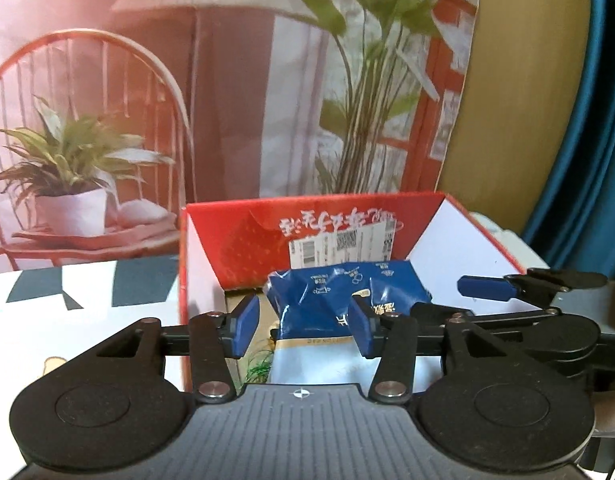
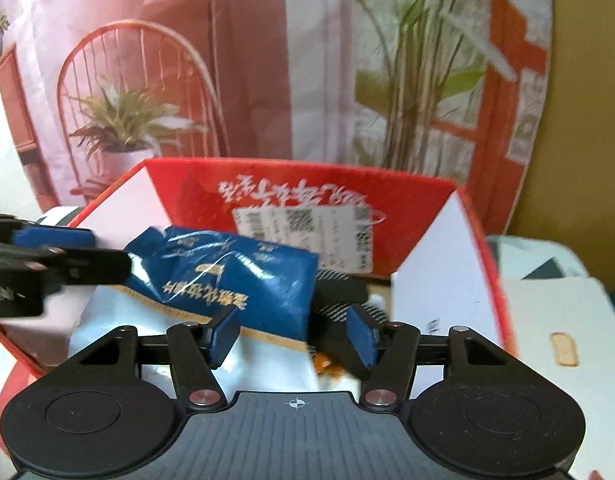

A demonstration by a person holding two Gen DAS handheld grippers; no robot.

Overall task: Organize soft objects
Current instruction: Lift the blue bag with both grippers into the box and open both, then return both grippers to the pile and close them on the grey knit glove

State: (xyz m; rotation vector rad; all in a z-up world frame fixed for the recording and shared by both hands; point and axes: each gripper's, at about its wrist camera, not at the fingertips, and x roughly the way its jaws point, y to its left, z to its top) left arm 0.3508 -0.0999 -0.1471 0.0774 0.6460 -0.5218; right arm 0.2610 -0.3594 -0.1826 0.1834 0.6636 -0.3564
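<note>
Both tools hang over the open red cardboard box (image 1: 235, 248) with white inner flaps. The left tool (image 1: 305, 326) has its blue pads parted to a middling gap, the crinkly blue and white plastic pouch (image 1: 331, 292) lying just ahead between them, the pads not pressing it. The right tool (image 2: 293, 334) is likewise half open above the same pouch (image 2: 243, 280), which sits inside the box. A black patterned item (image 2: 339, 292) lies beside the pouch, under the right tool's right finger.
</note>
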